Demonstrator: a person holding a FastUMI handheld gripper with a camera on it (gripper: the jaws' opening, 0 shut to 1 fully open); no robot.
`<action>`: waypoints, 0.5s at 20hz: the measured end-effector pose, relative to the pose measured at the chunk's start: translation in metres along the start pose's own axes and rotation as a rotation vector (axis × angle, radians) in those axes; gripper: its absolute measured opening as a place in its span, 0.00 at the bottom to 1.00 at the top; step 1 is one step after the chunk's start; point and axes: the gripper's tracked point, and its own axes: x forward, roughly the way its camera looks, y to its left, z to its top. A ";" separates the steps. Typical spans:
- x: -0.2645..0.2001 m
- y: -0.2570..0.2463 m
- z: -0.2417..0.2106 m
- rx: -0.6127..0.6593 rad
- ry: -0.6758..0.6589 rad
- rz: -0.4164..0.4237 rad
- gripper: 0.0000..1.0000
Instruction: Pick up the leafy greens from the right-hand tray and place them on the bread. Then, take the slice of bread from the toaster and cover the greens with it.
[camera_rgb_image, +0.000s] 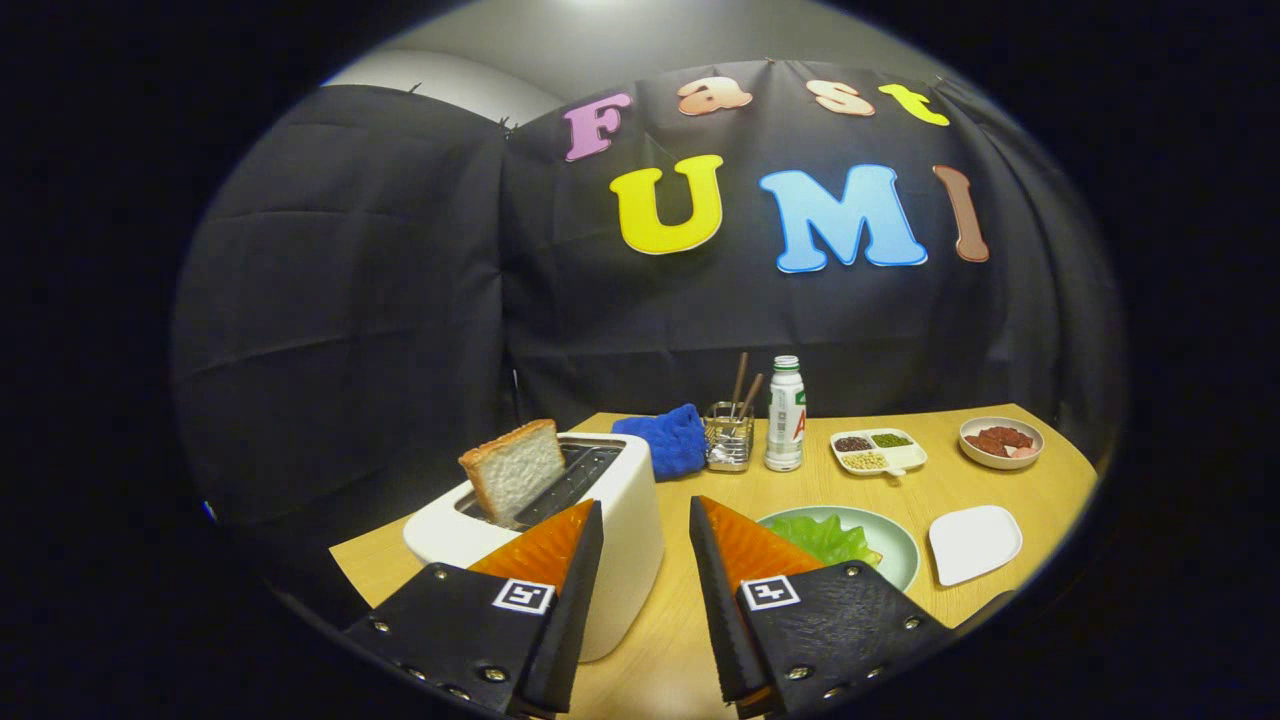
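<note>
the gripper (645, 520) is hanging released, holding nothing. greens (825, 535) are lying on the plate (895, 545), perhaps over bread hidden beneath. a slice (512, 468) is standing in the toaster (630, 480); lifting that slice looks next.

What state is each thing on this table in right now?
gripper: open, holding nothing
toaster: one bread slice sticking up, tilted
green plate: holds leafy greens
white tray: bare
bottle: upright, capped
divided dish: filled with beans
</note>
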 end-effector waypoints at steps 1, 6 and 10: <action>0.000 0.009 0.004 -0.008 -0.015 0.010 0.54; 0.012 0.061 0.013 -0.032 -0.036 0.087 0.53; 0.028 0.079 0.011 -0.063 -0.031 0.079 0.53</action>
